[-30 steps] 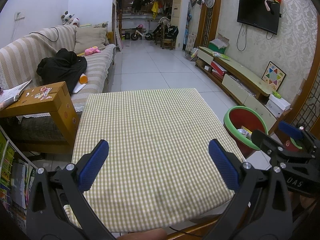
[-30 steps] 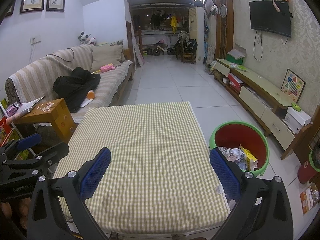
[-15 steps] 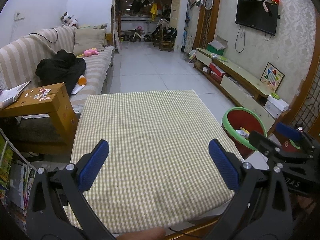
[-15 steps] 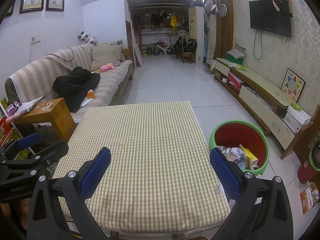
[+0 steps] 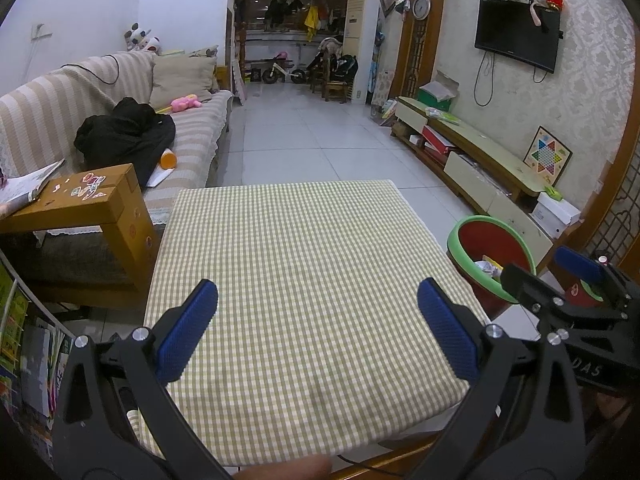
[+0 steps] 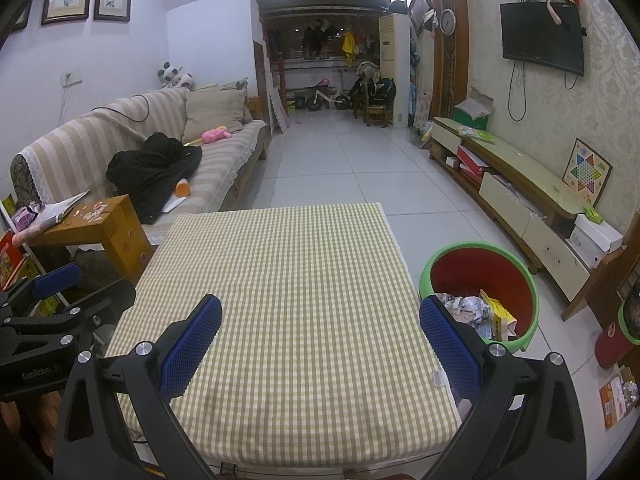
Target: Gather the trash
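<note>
A red bin with a green rim stands on the floor right of the table and holds crumpled paper and a yellow wrapper. It also shows in the left wrist view. The table with the green checked cloth has nothing on it. My left gripper is open and empty over the table's near edge. My right gripper is open and empty over the near edge too. Each gripper shows in the other's view: the right gripper, the left gripper.
A wooden side table with stickers stands left of the table. A striped sofa with a black coat is behind it. A low TV bench runs along the right wall. White tiled floor lies beyond.
Both views have shifted only slightly; the left gripper has drifted a little. Both grippers stay open and empty.
</note>
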Tool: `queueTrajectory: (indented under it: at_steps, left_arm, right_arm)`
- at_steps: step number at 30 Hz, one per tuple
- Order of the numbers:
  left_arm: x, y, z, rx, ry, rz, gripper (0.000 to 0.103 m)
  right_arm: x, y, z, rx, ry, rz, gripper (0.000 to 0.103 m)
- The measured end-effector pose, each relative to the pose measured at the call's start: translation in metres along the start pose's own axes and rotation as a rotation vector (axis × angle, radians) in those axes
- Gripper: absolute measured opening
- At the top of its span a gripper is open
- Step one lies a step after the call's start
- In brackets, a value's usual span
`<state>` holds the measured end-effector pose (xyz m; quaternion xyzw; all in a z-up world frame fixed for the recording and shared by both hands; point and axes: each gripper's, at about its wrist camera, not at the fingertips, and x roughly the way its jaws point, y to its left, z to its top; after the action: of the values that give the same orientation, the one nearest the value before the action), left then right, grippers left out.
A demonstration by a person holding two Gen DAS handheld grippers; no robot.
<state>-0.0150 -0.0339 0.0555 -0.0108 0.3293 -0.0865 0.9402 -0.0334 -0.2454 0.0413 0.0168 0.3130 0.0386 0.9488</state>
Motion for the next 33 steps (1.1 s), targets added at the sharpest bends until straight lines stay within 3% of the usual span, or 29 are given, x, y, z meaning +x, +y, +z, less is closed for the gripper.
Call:
queueTrajectory:
  at_steps: [18, 23, 33]
  left_arm:
    - [0.001, 0.0001, -0.0013, -0.013, 0.001, -0.01, 0.098]
    - [0.0025, -0.0044, -0.0035, -0.009, -0.011, 0.071, 0.098]
    - [0.0002, -0.0089, -0.0058, -0.004, -0.016, 0.048, 0.098]
  right_arm:
    - [0.0001, 0.0, 0.0004, -0.001, 0.001, 0.001, 0.096]
    - [0.0001, 0.0003, 0.0003, -0.001, 0.001, 0.0, 0.096]
    - [-0.0001, 0.0004, -0.0015, 0.001, 0.002, -0.003, 0.096]
